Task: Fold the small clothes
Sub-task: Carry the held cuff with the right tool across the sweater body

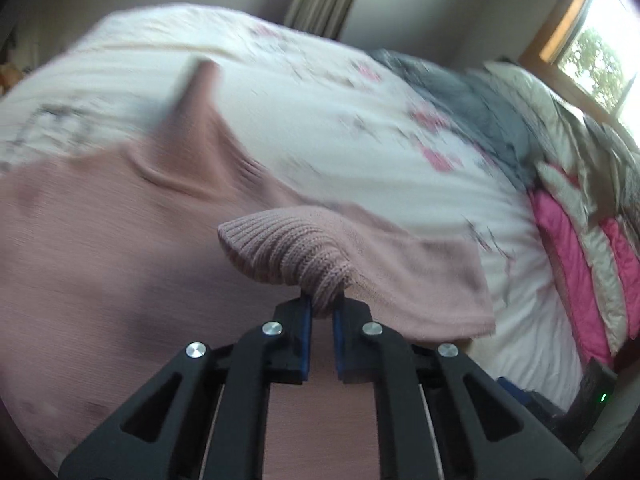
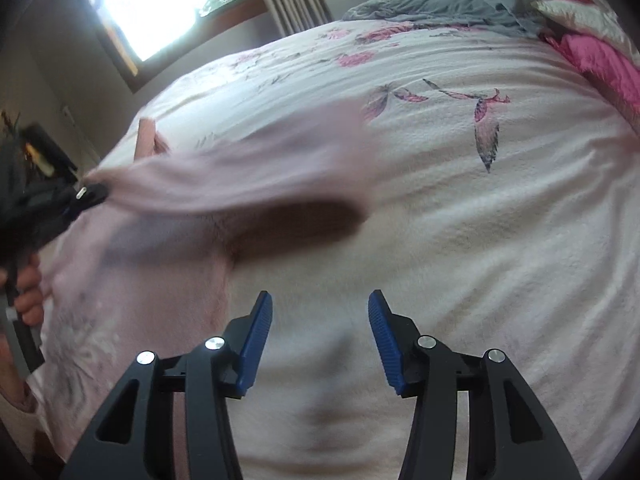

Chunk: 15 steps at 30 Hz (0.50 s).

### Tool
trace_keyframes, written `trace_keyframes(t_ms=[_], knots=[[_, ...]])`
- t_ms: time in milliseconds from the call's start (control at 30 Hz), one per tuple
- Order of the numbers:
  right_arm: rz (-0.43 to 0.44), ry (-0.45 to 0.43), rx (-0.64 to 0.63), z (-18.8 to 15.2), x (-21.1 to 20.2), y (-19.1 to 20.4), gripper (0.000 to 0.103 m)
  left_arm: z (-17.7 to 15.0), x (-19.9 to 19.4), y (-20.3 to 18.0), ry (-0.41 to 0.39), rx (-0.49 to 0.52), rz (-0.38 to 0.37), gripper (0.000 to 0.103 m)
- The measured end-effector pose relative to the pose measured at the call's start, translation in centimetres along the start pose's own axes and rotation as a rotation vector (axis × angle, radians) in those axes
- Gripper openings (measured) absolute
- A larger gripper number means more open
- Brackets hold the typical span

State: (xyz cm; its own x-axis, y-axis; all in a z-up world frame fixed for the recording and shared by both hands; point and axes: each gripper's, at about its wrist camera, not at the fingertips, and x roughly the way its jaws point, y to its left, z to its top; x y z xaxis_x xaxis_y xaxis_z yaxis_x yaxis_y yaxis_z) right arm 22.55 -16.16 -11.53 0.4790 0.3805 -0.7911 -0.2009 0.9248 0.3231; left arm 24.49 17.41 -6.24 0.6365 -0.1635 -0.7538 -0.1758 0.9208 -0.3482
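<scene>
While the left gripper (image 1: pixel 322 312) has its jaws clamped on the ribbed cuff (image 1: pixel 280 248) at 12 o'clock, the soft, floppy pink sweater (image 1: pixel 100 240) drapes over the bed (image 1: pixel 320 120); the right gripper (image 2: pixel 320 340) hangs with jaws apart, likely best gripping the hem.

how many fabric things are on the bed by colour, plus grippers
pink knit garment: 1, pinched by the left gripper
grey garment: 1
pink and cream quilt: 1
floral bed cover: 1
grippers: 2, the right gripper open
total: 6
</scene>
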Motion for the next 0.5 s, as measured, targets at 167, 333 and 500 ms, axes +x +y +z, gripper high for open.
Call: trace_keyframes(t_ms=[167,333,500], knots=[[0.064,0.034,0.067,2.5,2.4,0.9,0.055,1.9,-2.8,5.7,-0.039,-0.014,0.098,0.007],[0.086,0.082,0.116,5.0,6.5,2.9,0.056,2.7,-2.7,10.0,-0.015,-0.069,0.115,0.007],[0.091,0.123,0.152,6.1,9.7,3.7,0.049,2.0,-2.3,13.2,-0.004,-0.128,0.123,0.007]])
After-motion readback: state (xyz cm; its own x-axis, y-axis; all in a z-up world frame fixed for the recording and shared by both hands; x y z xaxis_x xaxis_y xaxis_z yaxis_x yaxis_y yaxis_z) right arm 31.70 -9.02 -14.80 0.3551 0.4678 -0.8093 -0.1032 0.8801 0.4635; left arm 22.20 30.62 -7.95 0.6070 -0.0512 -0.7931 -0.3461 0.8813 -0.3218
